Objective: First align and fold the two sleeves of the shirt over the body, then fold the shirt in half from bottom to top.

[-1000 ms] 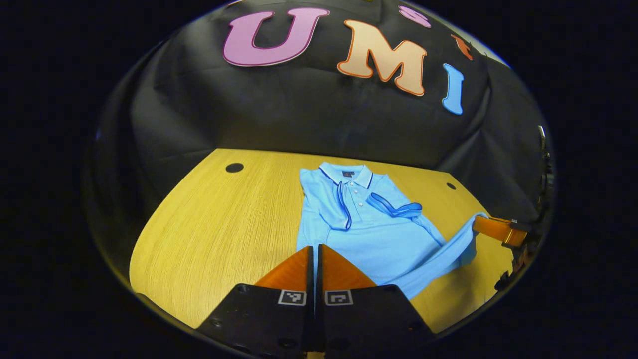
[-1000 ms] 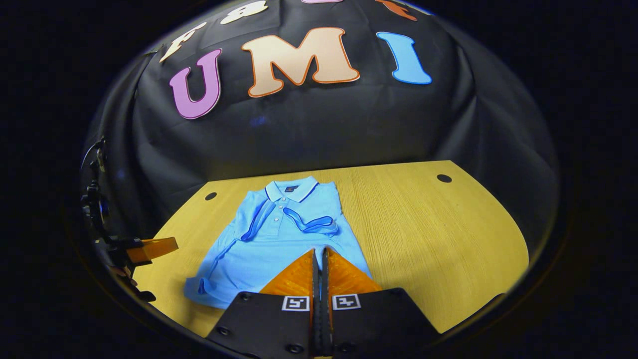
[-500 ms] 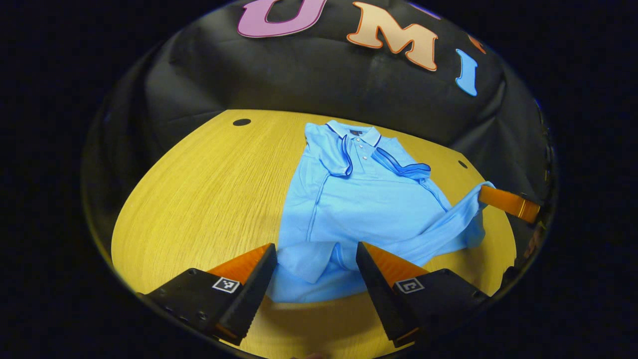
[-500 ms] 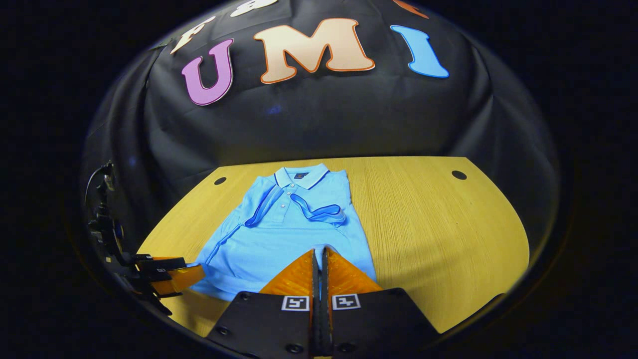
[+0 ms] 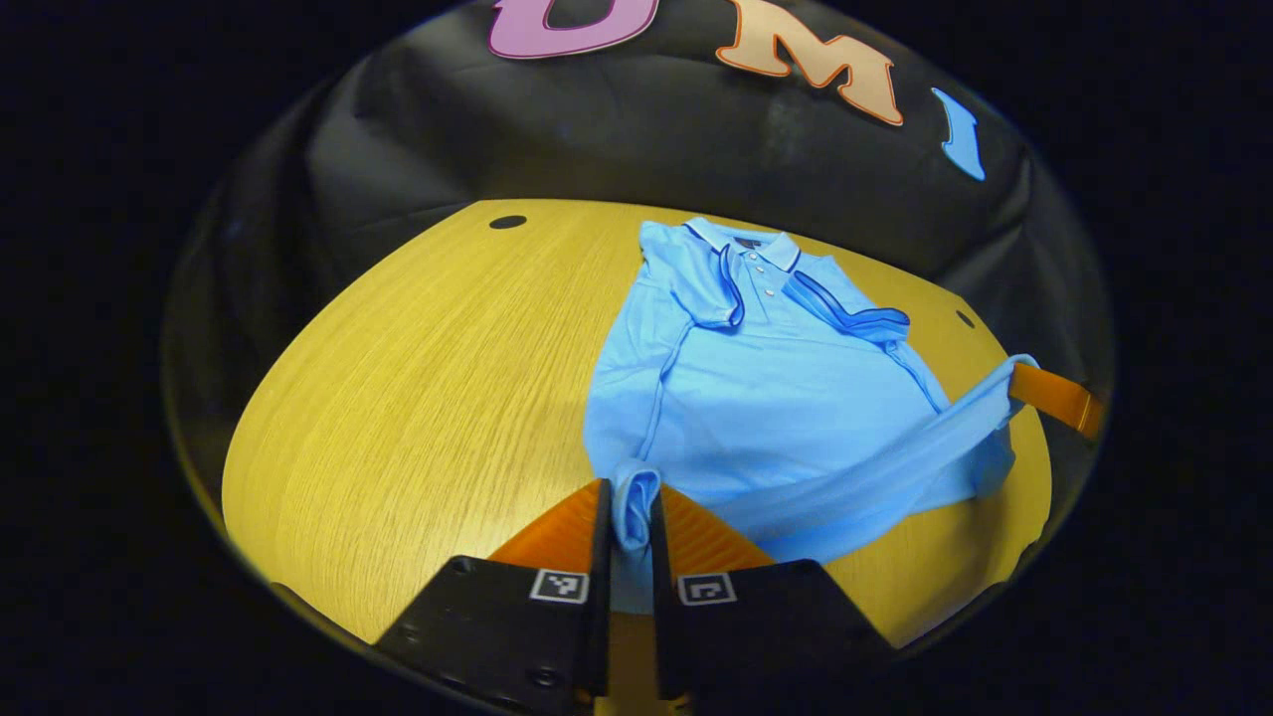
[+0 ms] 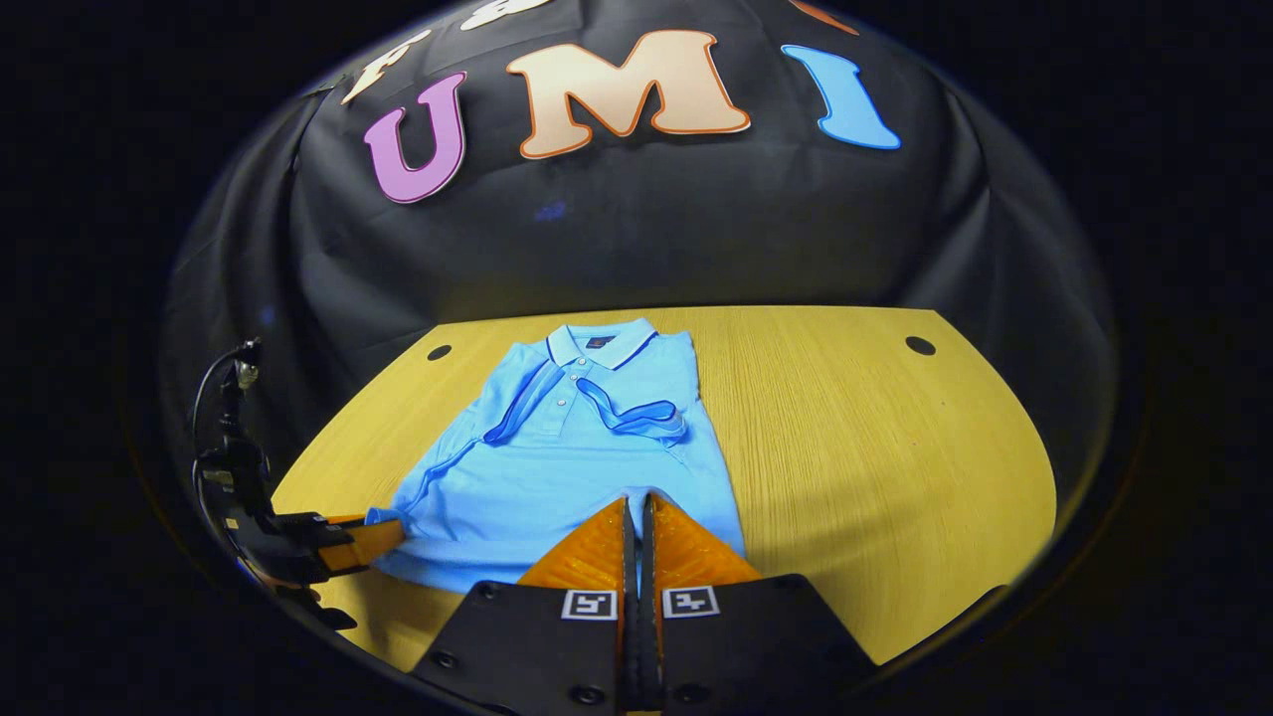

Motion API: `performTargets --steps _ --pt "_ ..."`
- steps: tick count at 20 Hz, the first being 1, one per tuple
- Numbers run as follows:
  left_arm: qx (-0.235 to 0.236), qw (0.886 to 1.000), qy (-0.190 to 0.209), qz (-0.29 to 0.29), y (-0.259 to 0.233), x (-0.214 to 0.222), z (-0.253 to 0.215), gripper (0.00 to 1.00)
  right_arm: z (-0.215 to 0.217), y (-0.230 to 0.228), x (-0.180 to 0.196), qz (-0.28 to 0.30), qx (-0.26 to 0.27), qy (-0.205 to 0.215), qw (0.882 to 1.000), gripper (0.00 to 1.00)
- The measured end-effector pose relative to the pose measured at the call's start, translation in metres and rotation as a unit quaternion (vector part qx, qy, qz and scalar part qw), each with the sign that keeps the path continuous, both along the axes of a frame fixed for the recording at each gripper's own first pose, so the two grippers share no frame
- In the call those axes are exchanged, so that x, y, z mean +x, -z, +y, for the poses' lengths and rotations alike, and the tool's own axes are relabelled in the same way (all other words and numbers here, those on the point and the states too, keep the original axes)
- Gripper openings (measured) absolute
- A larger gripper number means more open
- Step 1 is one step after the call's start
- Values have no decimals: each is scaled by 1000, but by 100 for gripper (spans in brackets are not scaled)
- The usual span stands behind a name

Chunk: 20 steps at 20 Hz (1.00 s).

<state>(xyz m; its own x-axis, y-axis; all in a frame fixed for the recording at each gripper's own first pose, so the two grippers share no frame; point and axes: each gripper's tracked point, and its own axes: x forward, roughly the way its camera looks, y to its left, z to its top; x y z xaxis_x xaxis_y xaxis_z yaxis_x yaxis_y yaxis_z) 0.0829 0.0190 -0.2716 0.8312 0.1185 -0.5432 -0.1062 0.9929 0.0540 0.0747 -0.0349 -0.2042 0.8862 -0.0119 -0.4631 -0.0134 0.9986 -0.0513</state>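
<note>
A light blue polo shirt (image 5: 786, 388) (image 6: 557, 467) lies on the table, collar at the far end. Both sleeves with dark trim are folded across its chest. My left gripper (image 5: 630, 494) is shut on the near left corner of the bottom hem, with cloth bunched up between its fingers. My right gripper (image 6: 636, 504) is shut on the other hem corner. In the left gripper view the right gripper (image 5: 1054, 396) holds that corner raised, and the hem stretches taut between the two. In the right gripper view the left gripper (image 6: 363, 542) sits at the hem's left end.
The yellow wooden table (image 5: 418, 378) (image 6: 875, 447) has bare room on both sides of the shirt. Dark round holes (image 5: 507, 221) (image 6: 920, 345) lie near its far corners. The black cloth wall rises right behind the table.
The left gripper, open around the hem corner half a second ago, has shut on it, bunching the cloth. The right gripper has stayed shut on its corner.
</note>
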Motion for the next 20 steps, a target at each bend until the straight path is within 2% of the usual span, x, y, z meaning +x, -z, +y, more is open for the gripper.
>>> performTargets --steps 1,3,10,13,16,20 --pt "-3 1000 -1 -2 -1 -1 0 8 1 0 0 1 -1 -1 1000 2" --pt "-4 1000 -1 -6 -4 -1 -1 2 2 -1 -1 1 -1 -3 1000 2" --pt "-12 998 14 -57 -62 14 -9 0 1 -10 7 -9 22 11 1000 0" --pt "-6 997 22 -77 -87 27 -13 0 1 -25 19 -25 21 9 999 2" --pt "1 995 35 -93 -107 45 -20 0 2 -40 43 -40 12 1 999 2" --pt "-1 994 39 -106 -128 87 -22 0 -3 -54 93 -57 9 2 998 2"
